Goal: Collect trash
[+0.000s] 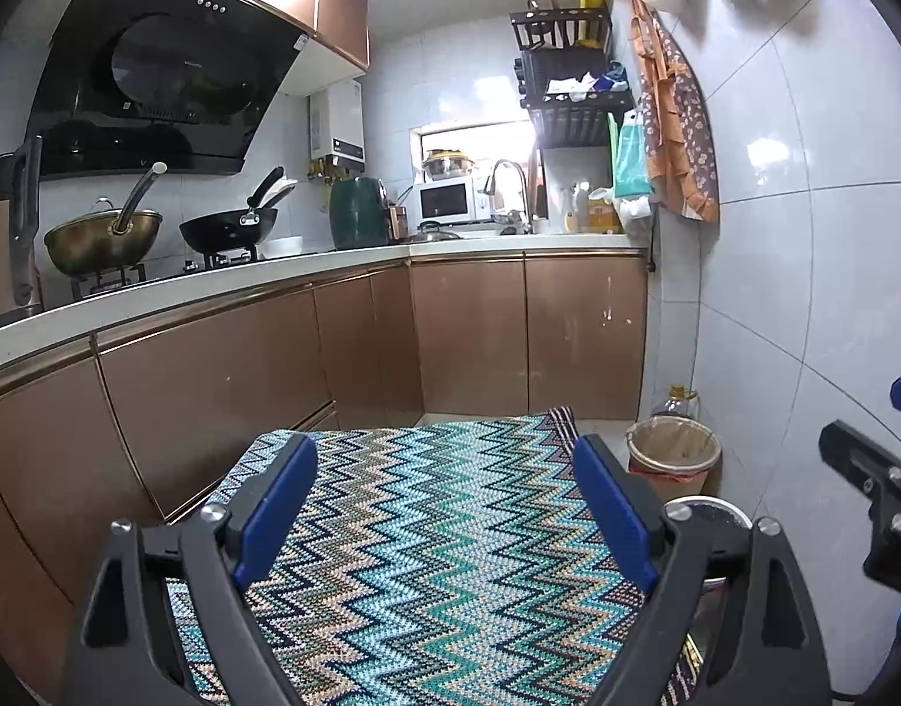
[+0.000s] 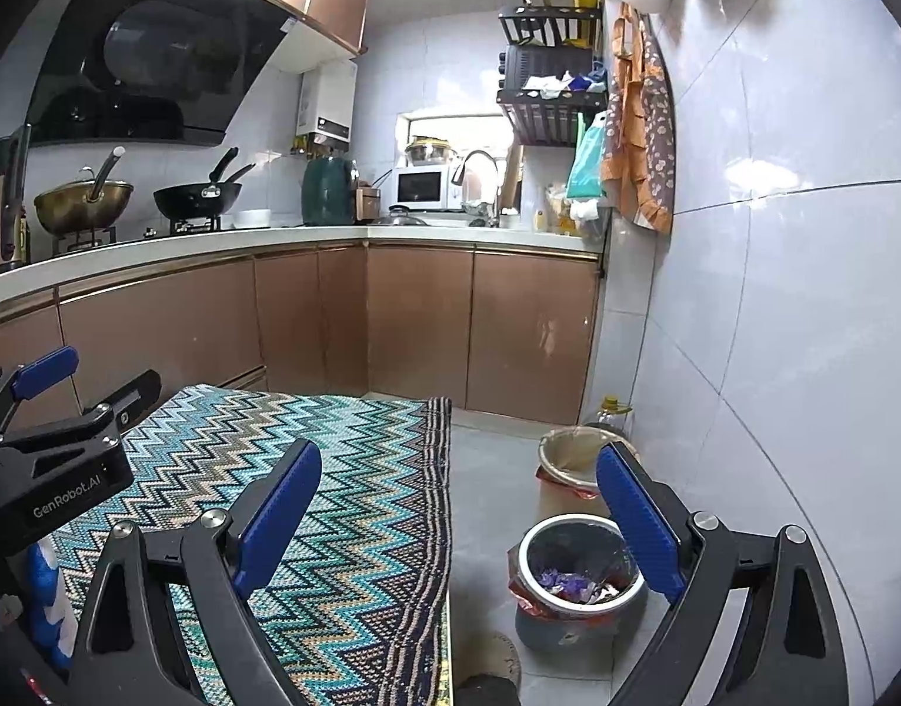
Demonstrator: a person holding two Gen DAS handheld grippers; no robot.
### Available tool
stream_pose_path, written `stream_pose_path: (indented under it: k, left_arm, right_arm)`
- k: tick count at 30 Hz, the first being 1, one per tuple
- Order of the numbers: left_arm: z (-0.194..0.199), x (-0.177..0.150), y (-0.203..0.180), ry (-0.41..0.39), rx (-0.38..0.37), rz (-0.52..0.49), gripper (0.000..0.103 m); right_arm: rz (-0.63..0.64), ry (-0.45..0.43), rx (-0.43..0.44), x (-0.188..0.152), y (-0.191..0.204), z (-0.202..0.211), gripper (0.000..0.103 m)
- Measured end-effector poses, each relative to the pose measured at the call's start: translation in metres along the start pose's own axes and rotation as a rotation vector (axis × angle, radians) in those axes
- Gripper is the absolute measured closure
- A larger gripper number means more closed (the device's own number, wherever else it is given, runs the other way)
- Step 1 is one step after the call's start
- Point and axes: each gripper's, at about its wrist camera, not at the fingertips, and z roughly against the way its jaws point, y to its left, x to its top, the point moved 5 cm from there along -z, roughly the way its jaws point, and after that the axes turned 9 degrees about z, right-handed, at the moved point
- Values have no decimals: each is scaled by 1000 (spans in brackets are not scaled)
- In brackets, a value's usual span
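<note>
While the zigzag rug (image 2: pixel 333 470) is filling the lower middle of both views, two bins are sitting at lower right beside the tiled wall (image 2: pixel 774 294): a grey trash bin (image 2: pixel 574 606) holding purple wrappers (image 2: pixel 559 579), and a tan bin (image 2: pixel 559 473) just behind it. Both the left gripper (image 1: pixel 444 506) and right gripper (image 2: pixel 459 512) are gaping wide, gripping nothing.

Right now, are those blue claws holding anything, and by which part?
Nothing is held. The left gripper and right gripper both stand open and empty.
</note>
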Motion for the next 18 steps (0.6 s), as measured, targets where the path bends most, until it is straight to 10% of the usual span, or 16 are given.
stream_pose_path:
  k: [18]
  left_arm:
    - [2,-5,19,15,67,25,15]
  right_arm:
    - [23,-6,-33,2,7,9,9]
